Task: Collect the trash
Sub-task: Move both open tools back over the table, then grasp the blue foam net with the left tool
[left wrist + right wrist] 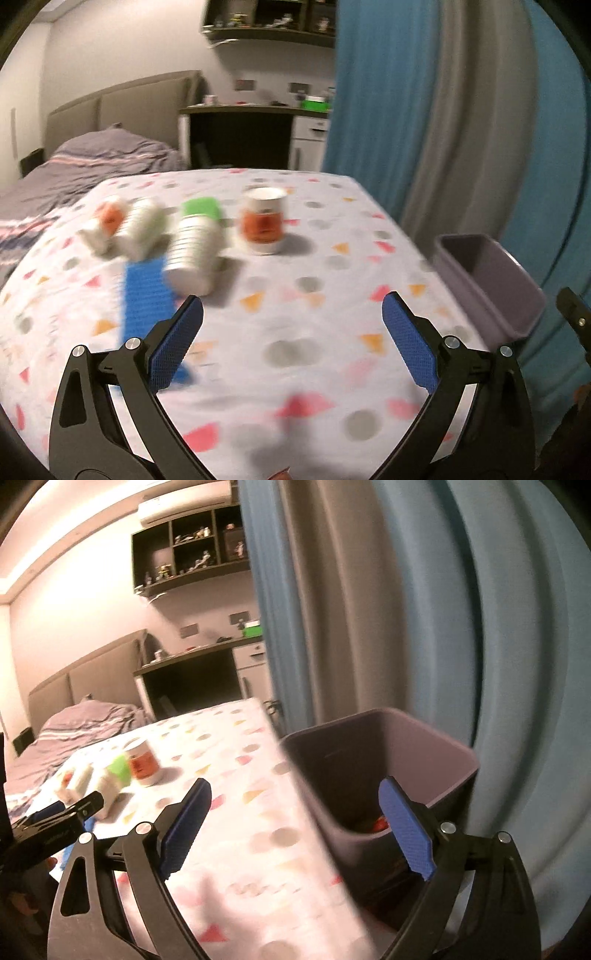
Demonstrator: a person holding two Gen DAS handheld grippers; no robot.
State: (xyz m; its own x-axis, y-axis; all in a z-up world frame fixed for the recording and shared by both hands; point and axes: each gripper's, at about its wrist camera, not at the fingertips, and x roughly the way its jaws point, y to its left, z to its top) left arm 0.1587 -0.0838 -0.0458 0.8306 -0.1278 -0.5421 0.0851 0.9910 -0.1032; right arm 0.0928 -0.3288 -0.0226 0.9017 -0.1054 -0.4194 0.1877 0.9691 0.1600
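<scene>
The left hand-held gripper (291, 314) stands wide open with nothing between its blue pads, hanging above the near half of the tabletop (332, 369). The remaining trash lies ahead of it and to its left, in a loose row towards the far left part of the tabletop: a tipped white ribbed cup with a green top (194, 251), its long axis running roughly towards the hand-held gripper, an upright orange-labelled cup (263, 221) just right of it, and a blurred white and orange clump (122, 229) further left. A flat blue strip (144, 295) lies on the cloth, nearest the left finger.

The right hand-held gripper (295, 812) is open too and empty, poised over the tabletop's right edge, its right finger in front of the purple bin (406, 746), where something red (380, 825) already sits. So the left hand seems the nearer to the cups, and the tipped one looks the likeliest next pick, best gripped across its ribbed body
</scene>
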